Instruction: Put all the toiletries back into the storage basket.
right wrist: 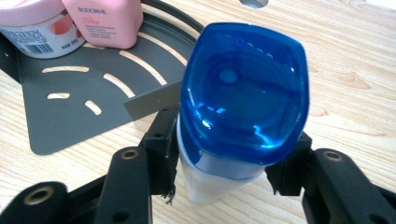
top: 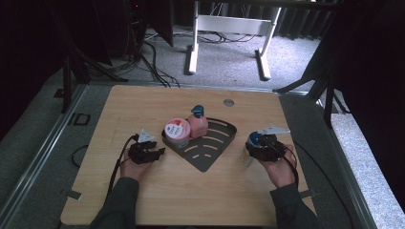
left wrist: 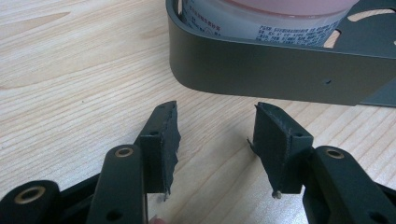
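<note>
The right gripper (right wrist: 219, 177) had its jaws clamped on the white body of a blue-capped bottle (right wrist: 243, 98), just under the cap. The bottle stood just beside the open, curved edge of the dark slotted tray (top: 216, 143), on the wooden table (top: 191, 191). The left gripper (left wrist: 215, 140) had its jaws apart with nothing between them, aimed at the tray's rounded corner wall from close by. Inside the tray, against that corner, sat a pink-lidded jar (top: 177, 130), touching a pink pump bottle (top: 197, 123).

2 bottles (top: 197, 123), 1 jar (top: 177, 132), 1 tray (top: 210, 151)
</note>
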`<state>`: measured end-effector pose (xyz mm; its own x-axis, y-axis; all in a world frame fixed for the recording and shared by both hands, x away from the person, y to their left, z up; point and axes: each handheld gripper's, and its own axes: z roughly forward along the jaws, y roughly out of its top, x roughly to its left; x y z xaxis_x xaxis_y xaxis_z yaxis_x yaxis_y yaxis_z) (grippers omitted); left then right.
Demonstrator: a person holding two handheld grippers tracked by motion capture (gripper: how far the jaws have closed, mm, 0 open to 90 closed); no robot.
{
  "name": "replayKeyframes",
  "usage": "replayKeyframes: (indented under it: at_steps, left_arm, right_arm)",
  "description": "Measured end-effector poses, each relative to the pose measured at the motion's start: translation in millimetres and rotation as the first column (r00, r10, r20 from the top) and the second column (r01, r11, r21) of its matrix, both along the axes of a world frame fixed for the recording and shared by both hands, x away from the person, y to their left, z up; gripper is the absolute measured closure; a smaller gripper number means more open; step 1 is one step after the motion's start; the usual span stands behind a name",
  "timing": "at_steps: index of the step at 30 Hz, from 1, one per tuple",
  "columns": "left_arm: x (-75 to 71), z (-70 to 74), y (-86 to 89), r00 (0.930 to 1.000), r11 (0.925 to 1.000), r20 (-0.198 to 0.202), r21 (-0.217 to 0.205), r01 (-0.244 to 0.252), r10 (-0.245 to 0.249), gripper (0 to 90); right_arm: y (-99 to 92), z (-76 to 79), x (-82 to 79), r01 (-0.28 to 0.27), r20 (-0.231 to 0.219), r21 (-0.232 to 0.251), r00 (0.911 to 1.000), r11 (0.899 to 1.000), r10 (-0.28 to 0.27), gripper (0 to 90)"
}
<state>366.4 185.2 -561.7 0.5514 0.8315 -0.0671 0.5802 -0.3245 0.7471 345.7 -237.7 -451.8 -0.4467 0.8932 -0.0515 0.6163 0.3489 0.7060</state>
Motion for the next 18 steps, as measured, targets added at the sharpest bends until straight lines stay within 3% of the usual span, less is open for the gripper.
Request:
replayKeyframes:
  at_steps: [10, 18]
  left_arm:
    - [0.0, 0.0, 0.0, 1.0, 1.0, 0.0, 0.0, 0.0, 0.0, 50.4]
    - [0.0, 0.0, 0.1, 1.0, 1.0, 0.0, -0.001, 0.0, 0.0, 50.4]
  right_arm:
    - [-0.4, -2.1, 6.7, -0.006, -0.038, 0.01, 0.9992, 1.0, 0.006, 52.6]
    - [1.3, -2.3, 7.9, -0.033, -0.044, 0.011, 0.9985, 0.999, 0.034, 53.9]
